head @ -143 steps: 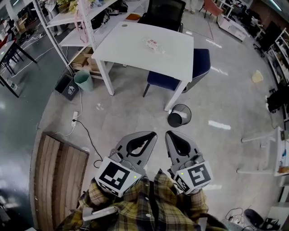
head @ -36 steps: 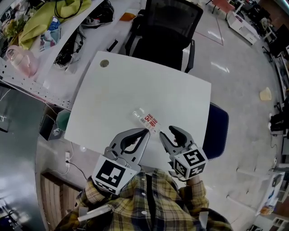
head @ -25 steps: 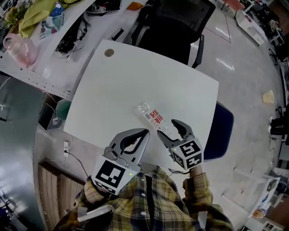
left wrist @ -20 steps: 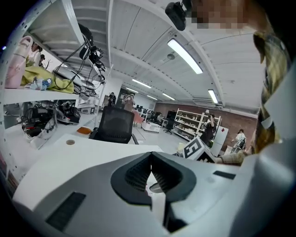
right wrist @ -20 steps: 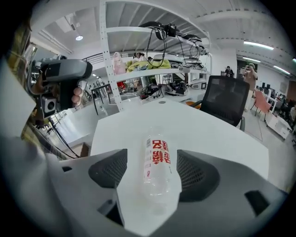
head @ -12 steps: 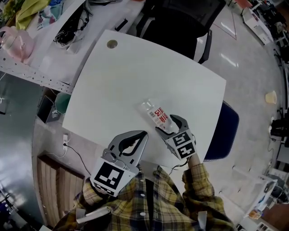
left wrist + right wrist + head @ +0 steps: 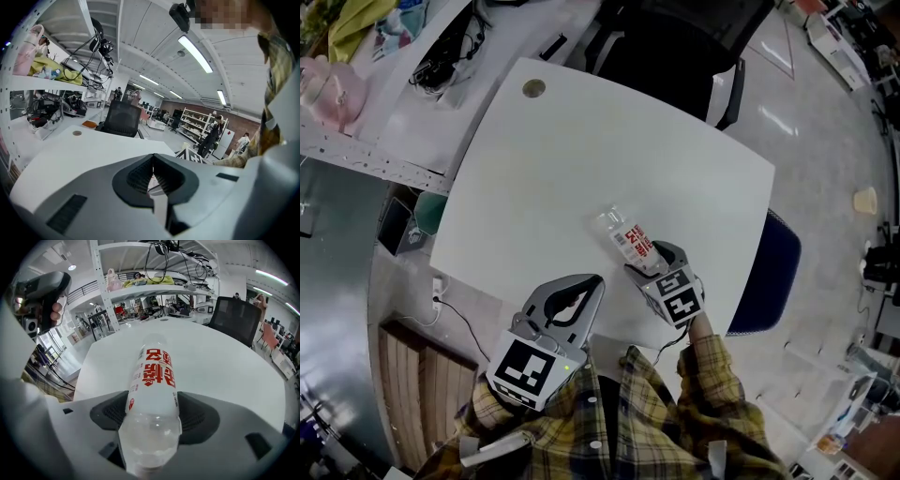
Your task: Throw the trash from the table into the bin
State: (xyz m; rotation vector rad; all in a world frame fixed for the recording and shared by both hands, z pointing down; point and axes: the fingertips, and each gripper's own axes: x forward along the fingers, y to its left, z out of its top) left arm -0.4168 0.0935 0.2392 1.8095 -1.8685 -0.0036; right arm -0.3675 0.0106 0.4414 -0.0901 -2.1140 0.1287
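A clear plastic bottle (image 7: 623, 236) with a white label and red print lies on its side on the white table (image 7: 581, 141), near the front edge. My right gripper (image 7: 652, 260) points steeply down over the bottle's near end. In the right gripper view the bottle (image 7: 152, 376) lies lengthwise between the wide-spread jaws of the right gripper (image 7: 152, 401), its body filling the gap. My left gripper (image 7: 592, 281) hovers at the table's front edge, left of the bottle, with nothing in it. The left gripper view shows the left gripper (image 7: 153, 157) with its jaws closed together.
A black office chair (image 7: 675, 47) stands behind the table, and a dark blue seat (image 7: 773, 272) at its right side. Cluttered white shelving (image 7: 394, 56) runs along the left. A teal bin (image 7: 429, 214) sits on the floor beneath the table's left edge. A small round disc (image 7: 533, 89) lies at the far corner.
My right gripper has come down over the bottle's near end, with its jaws spread round it. My left gripper has sunk a little towards the table edge. The bottle has not moved.
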